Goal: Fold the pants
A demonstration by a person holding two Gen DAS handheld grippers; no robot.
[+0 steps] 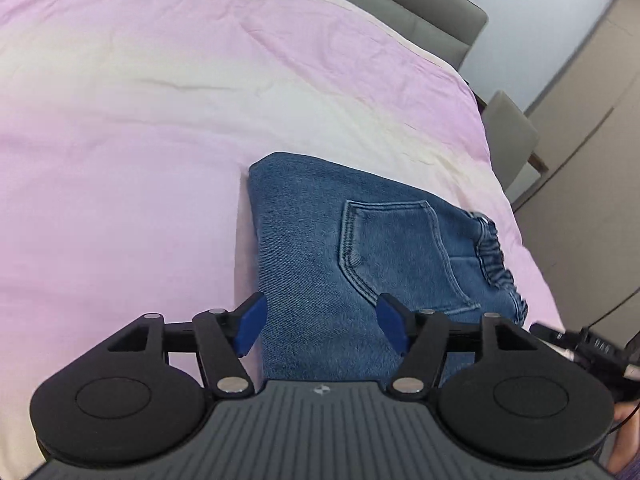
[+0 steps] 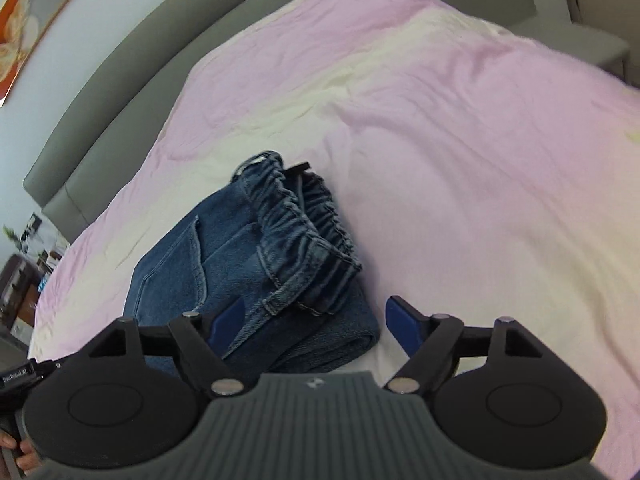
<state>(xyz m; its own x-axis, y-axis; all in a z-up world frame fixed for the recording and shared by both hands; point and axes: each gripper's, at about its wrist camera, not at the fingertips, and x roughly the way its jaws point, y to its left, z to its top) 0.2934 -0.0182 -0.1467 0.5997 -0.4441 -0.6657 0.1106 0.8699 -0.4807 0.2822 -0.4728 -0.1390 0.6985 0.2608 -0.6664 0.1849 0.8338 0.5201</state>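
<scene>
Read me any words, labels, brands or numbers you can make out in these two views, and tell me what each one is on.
"DexRobot.AI", roughly; small and blurred: white print on the black device at the right wrist view's left edge.
Small white emblem, no letters: the left gripper body and the right gripper body.
Jeans: no readable label.
Wall picture: no readable text.

Bare pink bedspread surrounds the folded jeans; grey headboard borders it.
</scene>
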